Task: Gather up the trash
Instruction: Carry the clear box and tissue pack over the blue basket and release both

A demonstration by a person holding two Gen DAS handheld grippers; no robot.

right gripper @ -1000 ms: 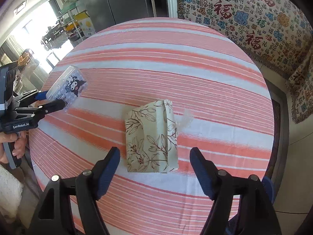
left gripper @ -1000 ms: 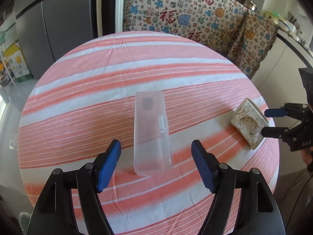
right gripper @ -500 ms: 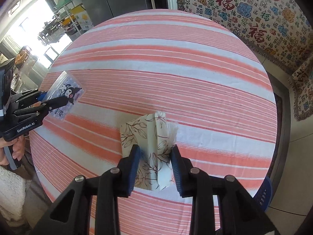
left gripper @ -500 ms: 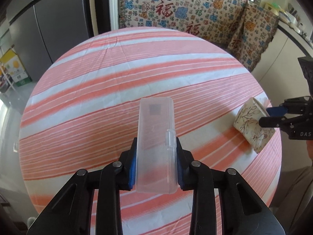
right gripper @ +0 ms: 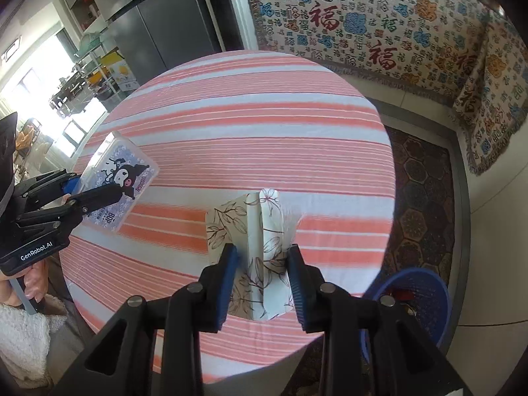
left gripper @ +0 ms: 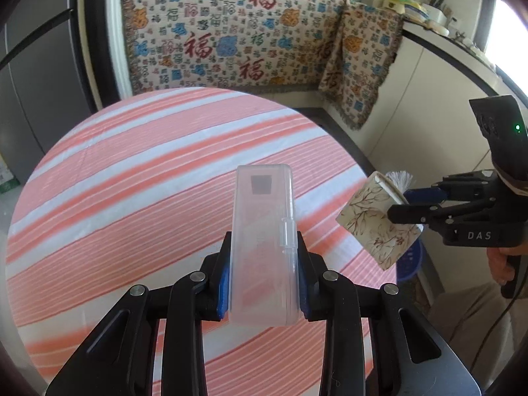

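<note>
My left gripper [left gripper: 262, 280] is shut on a clear plastic box [left gripper: 262, 241] and holds it above the round striped table [left gripper: 132, 181]. In the right wrist view the box [right gripper: 118, 181] shows a cartoon label, held by the left gripper [right gripper: 71, 198]. My right gripper [right gripper: 262, 264] is shut on a floral tissue pack [right gripper: 257, 237] with a tissue sticking out, lifted above the table's near edge. In the left wrist view the tissue pack [left gripper: 373, 217] hangs past the table's right edge in the right gripper [left gripper: 406, 204].
A blue plastic basket [right gripper: 419, 300] stands on the floor right of the table [right gripper: 247, 132]; it also shows in the left wrist view [left gripper: 409, 264]. A patterned cloth [left gripper: 247, 39] covers furniture behind. A grey fridge [right gripper: 158, 23] stands at the far left.
Both grippers closed from open, the left on the clear box and the right on the tissue pack, then lifted them off the table. The tissue pack has moved toward the table's edge.
</note>
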